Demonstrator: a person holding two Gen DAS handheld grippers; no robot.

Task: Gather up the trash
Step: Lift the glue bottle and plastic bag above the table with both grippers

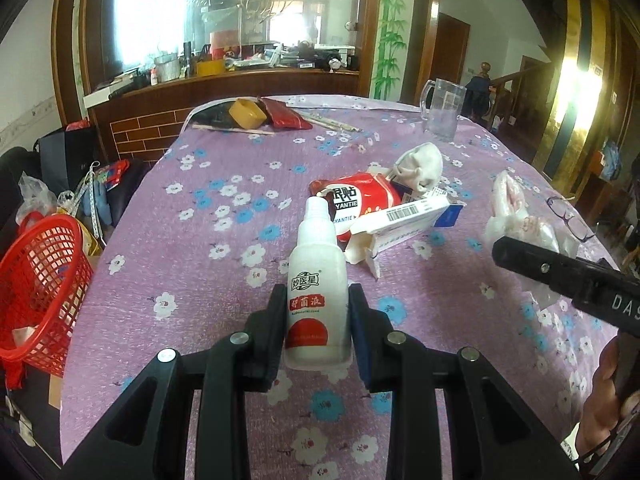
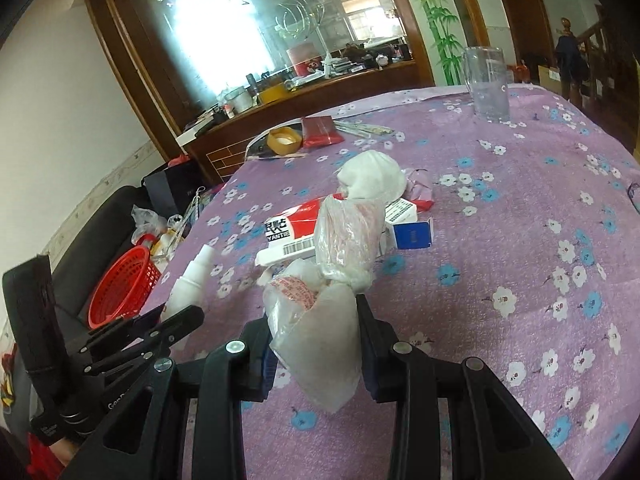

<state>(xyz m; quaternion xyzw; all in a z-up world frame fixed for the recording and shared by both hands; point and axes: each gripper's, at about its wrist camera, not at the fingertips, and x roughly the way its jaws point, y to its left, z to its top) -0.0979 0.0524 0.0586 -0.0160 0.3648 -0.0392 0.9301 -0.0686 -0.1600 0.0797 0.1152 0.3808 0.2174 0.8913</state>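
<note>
Left gripper (image 1: 316,320): fingers closed on the white bottle (image 1: 318,300), gripping its lower body from both sides; the bottle stands upright, nozzle up, over the surface (image 1: 200,264).
Right gripper (image 2: 316,344): fingers pressed against a crumpled clear bag (image 2: 320,320), holding it; the bag's knotted upper part rises above the fingertips.
Left gripper in the right view (image 2: 132,336): seen from the side at the left, with the bottle (image 2: 192,280) in it.
Right gripper in the left view (image 1: 568,276): only its black body shows at the right edge, by the bag (image 1: 520,216).
Surface: covered with a purple cloth printed with white and blue flowers.
Trash pile: mid-surface, beyond both grippers; a red pouch (image 1: 360,204), a white carton (image 1: 404,220) with a barcode lying across it, a blue-ended box (image 2: 412,234) and a white crumpled wad (image 1: 420,166) all touch one another.
Basket (image 1: 40,288): red mesh, off the surface's left edge and lower than it; pale scraps lie inside.
Mug (image 1: 442,110): clear, upright at the far right of the surface, well apart from the pile.
Far end: a yellow tape roll (image 1: 248,114) beside a red packet (image 1: 286,114), with chopsticks (image 1: 332,122) just to their right.
Glasses (image 1: 568,218): dark-framed, near the right edge of the surface, beyond the bag.
</note>
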